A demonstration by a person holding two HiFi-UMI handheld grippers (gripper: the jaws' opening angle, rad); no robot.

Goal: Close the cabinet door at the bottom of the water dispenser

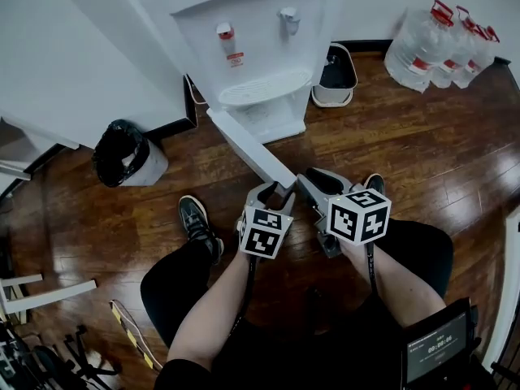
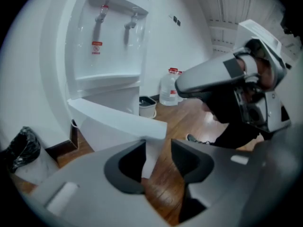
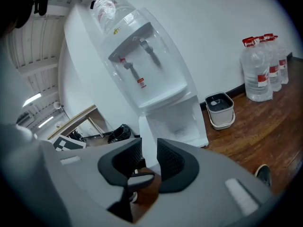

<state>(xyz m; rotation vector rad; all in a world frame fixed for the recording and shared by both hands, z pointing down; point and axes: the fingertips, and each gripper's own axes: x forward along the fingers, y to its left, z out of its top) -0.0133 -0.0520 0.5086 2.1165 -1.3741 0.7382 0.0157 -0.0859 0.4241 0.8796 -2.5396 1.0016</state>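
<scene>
Holding both tools low in front of your knees, you have your forearms running side by side toward the water dispenser (image 1: 256,51), marker cubes facing up. Your left tool (image 1: 275,195) sits at the near end of the open cabinet door (image 1: 252,149). Its jaws stand moderately apart, with the door's (image 2: 118,124) near corner in the gap and floorboards (image 2: 163,183) showing beside it, so nothing is clamped. Your right tool (image 1: 313,187) lies just right of the left one, angled far-left toward the same door end. Its jaws are narrow, and the door (image 3: 147,136), seen edge-on, lines up with the slot. The pads may be brushing that edge, but the right gripper view does not settle it.

The door swings out from the left side of the dispenser's base and reaches near-right across the wooden floor (image 1: 390,153), leaving the white compartment (image 3: 182,122) exposed.

A clear bottle (image 3: 111,8) sits on top of the dispenser. At the far right stand several clear water jugs (image 1: 439,43) with red caps and labels, close together. A white pail (image 1: 335,75) stands just right of the dispenser, its inside dark and unreadable. On the left a bin (image 1: 126,157) lined with a black bag stands near the wall.
</scene>
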